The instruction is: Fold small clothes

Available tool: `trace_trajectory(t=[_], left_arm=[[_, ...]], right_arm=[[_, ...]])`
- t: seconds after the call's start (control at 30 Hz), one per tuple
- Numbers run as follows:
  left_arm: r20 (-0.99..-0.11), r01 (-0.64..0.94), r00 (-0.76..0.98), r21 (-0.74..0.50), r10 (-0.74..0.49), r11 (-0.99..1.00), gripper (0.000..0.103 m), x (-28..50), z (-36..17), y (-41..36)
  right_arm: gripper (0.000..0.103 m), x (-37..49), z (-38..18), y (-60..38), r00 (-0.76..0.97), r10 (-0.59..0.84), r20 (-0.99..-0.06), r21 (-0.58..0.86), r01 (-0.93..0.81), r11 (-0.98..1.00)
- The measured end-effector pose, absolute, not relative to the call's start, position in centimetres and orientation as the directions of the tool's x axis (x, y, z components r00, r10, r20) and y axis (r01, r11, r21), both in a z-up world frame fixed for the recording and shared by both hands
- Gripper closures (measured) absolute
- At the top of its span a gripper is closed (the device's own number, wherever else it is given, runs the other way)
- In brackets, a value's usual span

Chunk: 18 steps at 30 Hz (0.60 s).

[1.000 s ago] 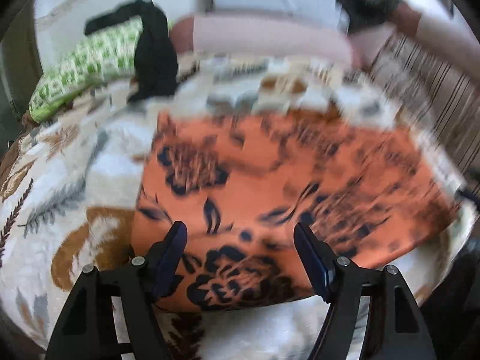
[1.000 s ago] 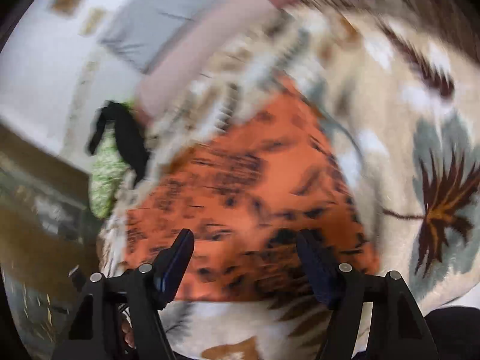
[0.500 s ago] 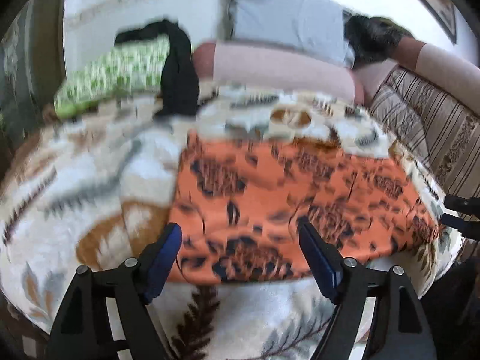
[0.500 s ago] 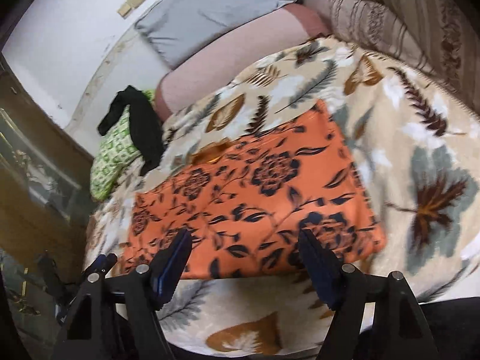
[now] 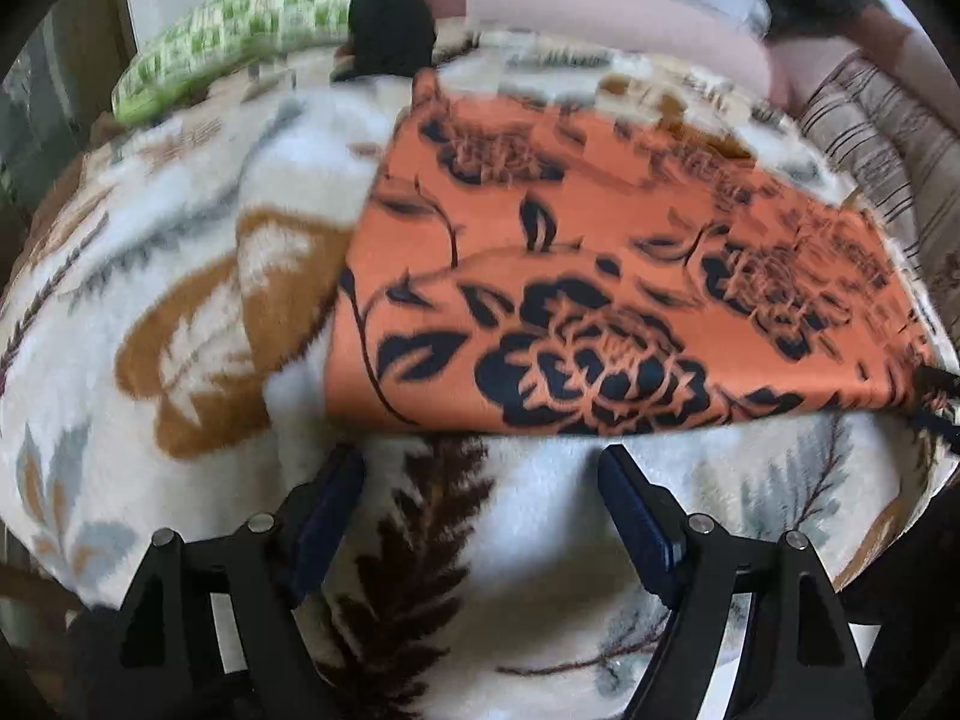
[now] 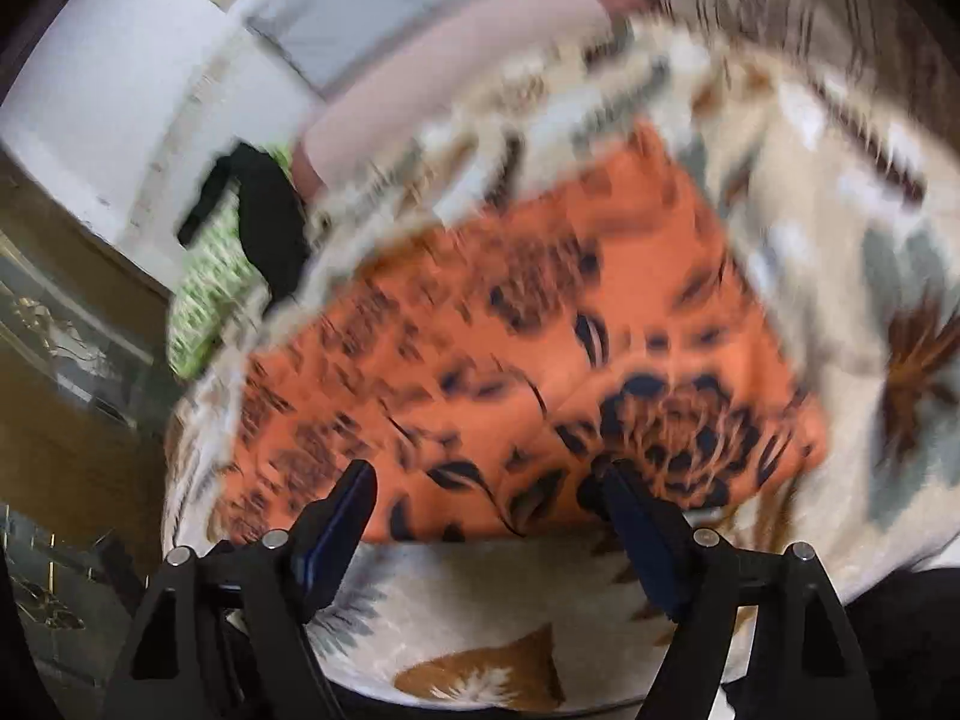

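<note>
The orange floral cloth (image 5: 630, 276) lies spread flat on the leaf-patterned blanket (image 5: 180, 312) that covers the bed, its near edge running close to the blanket's front border, which puts that edge within easy reach of both tools. The left hand-held gripper (image 5: 480, 480) hangs just short of the near edge, jaws wide apart and holding nothing, lined up towards the cloth's left part, probably so that it can take hold of the hem there. The right hand-held gripper (image 6: 483, 495) is likewise spread and empty; its fingertips overlap the hem in the right wrist view, though the motion blur hides whether they touch the fabric. With one tool towards each end of the same edge, the likely plan is to lift the edge evenly and carry it over to the far side. A green patterned pillow (image 5: 240, 24) with a black garment (image 5: 390, 24) draped over it sits at the far end, well apart from the cloth
</note>
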<state>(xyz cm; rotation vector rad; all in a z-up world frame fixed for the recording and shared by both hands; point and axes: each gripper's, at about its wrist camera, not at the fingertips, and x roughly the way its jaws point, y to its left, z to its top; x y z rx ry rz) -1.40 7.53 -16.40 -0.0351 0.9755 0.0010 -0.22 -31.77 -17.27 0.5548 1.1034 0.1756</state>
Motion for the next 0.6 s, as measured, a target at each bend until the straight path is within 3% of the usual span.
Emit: trace_trajectory(t=[0.23, 0.33, 0.4, 0.43, 0.6], left_arm=[[-0.718, -0.011, 0.696, -0.014, -0.002, 1.000, 0.022, -2.5, -11.3, 6.9], [-0.746, -0.024, 0.665, -0.044, -0.016, 0.999, 0.022, -0.7, -12.4, 6.7], [-0.820, -0.040, 0.572, -0.046, -0.014, 0.998, 0.022, 1.1, -14.7, 6.7], [-0.843, -0.048, 0.537, -0.045, -0.013, 0.998, 0.022, 1.5, -15.6, 6.7], [-0.787, -0.031, 0.617, 0.009, 0.026, 0.999, 0.022, 0.7, -13.6, 5.3]], right_arm=[[0.021, -1.6, -12.3, -31.9, 0.627, 0.389, -0.675, 0.510, 0.016, 0.860], [0.021, -0.5, -14.0, -31.9, 0.586, 0.393, -0.708, 0.501, 0.025, 0.865], [0.021, -0.1, -17.0, -33.1, 0.482, 0.395, -0.782, 0.509, 0.128, 0.851], [0.021, -0.4, -17.0, -33.5, 0.508, 0.411, -0.757, 0.537, 0.125, 0.835], [0.021, -0.8, -12.4, -33.1, 0.622, 0.398, -0.674, 0.523, 0.022, 0.852]])
